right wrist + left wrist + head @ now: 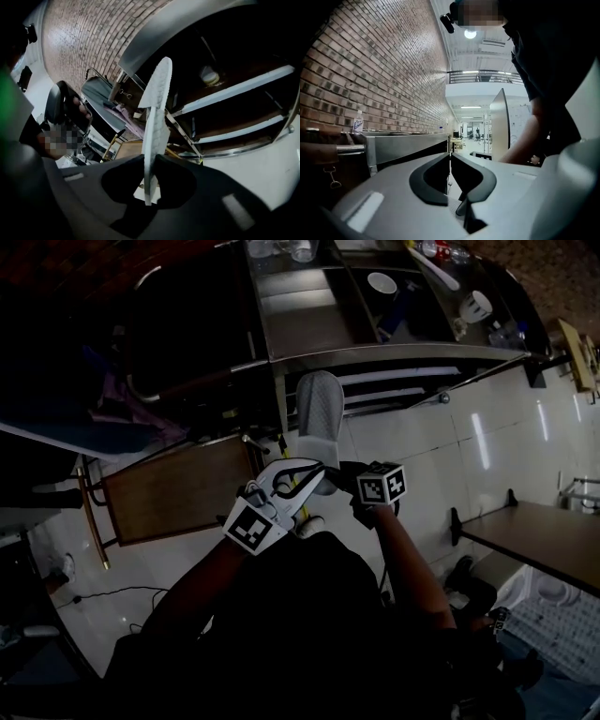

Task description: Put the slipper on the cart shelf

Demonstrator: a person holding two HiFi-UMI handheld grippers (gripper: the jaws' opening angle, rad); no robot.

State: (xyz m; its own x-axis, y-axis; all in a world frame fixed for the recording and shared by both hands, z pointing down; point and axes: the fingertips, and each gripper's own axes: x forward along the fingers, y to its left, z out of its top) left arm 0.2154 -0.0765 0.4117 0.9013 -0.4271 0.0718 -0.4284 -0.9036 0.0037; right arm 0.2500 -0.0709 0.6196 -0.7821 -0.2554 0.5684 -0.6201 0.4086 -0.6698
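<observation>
**Grey slipper in the grip, cart shelf not yet reached**

Grey and ridged along its sole, the slipper (320, 413) was pinched by one end between the jaws of the right gripper (330, 472). The right gripper view showed it edge-on, the pads pressed on either side of it. It hung in the air just in front of the cart (375, 354), its free end pointing at the cart's front rim. As far as either view showed, it rested on nothing.

The cart's open shelf (243, 84) lay just beyond the slipper's free end, below the steel top. A pale round thing sat further back on one of the cart's levels; what it was could not be told.

The left gripper (305, 474) was beside the right one, farther from the cart than the slipper. Its jaws were pressed together on nothing and it took no part in the hold.

Judged from this, the pickup was done and the carry to the cart was nearly over. What was left was to pass the slipper in over the shelf's front edge, lay it flat and spread the right jaws to release it. None of that showed as begun.
</observation>
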